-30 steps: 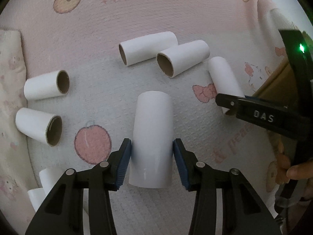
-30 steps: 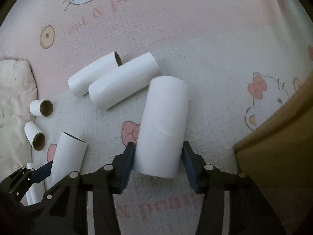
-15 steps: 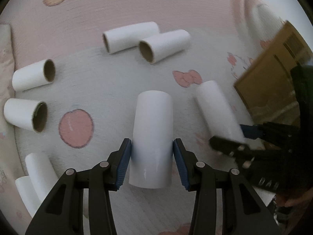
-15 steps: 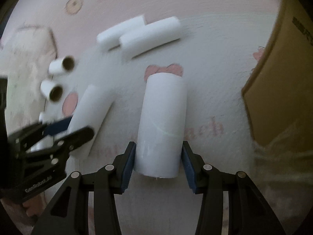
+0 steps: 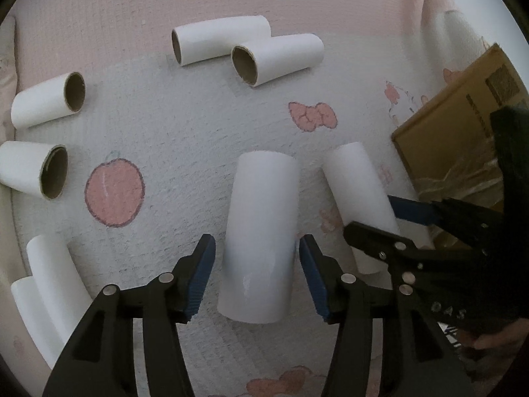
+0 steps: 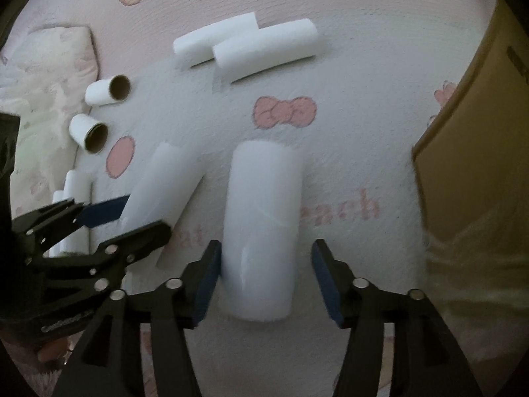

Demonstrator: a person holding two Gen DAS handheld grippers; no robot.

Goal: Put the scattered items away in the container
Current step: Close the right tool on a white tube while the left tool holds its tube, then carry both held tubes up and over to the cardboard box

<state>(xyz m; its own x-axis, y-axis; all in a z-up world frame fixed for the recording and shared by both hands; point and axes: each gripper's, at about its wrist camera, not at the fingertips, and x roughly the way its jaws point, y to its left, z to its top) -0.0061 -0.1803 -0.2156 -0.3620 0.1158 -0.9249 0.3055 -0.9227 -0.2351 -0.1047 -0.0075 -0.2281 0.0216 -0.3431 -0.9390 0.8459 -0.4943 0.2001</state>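
Note:
White cardboard tubes lie scattered on a pink patterned blanket (image 5: pixel 231 0). In the left wrist view my left gripper (image 5: pixel 257 273) is open around one white tube (image 5: pixel 261 231), with gaps on both sides. In the right wrist view my right gripper (image 6: pixel 266 276) is open around another white tube (image 6: pixel 263 225); its left pad touches the tube, the right pad stands clear. The brown cardboard box (image 5: pixel 463 125) is at the right; it also shows in the right wrist view (image 6: pixel 469 152). Each gripper shows in the other's view, the right gripper (image 5: pixel 413 225) and the left gripper (image 6: pixel 99 218).
Two tubes (image 5: pixel 248 53) lie side by side at the back. Two more tubes (image 5: pixel 39 139) lie at the left, open ends showing. Two tubes (image 5: pixel 49 284) lie at the near left. A cream pillow (image 6: pixel 46 72) is at the far left.
Both grippers have opened; each was shut on its tube before. The two grippers have come close together, nearer the cardboard box.

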